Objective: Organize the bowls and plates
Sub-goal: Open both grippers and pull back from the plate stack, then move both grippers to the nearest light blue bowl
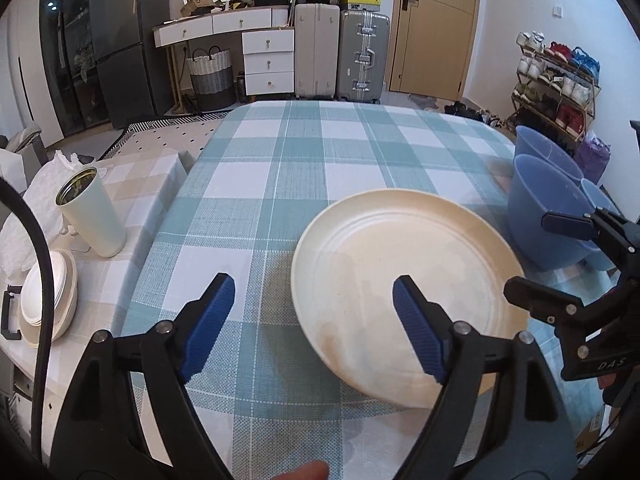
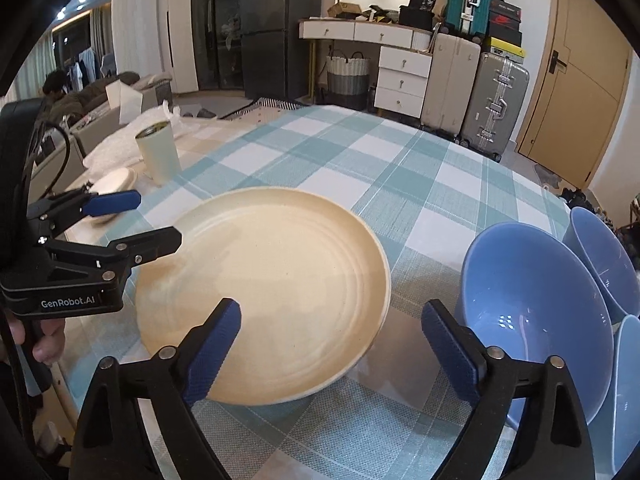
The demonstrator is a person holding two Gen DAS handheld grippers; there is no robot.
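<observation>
Two open grippers, left gripper (image 1: pixel 314 312) and right gripper (image 2: pixel 332 338), flank the cream plate (image 2: pixel 264 292) at frame centre; a firm rim pinch would lift it cleanly.

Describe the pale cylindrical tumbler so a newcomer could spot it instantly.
Start at the checked tablecloth and go to its left edge. The tumbler stands upright beside the stack of white plates, the only tall, open-topped container there.

Cream plate (image 2: pixel 276 296) flat on tablecloth, blue bowls (image 2: pixel 532 312) beside
</observation>
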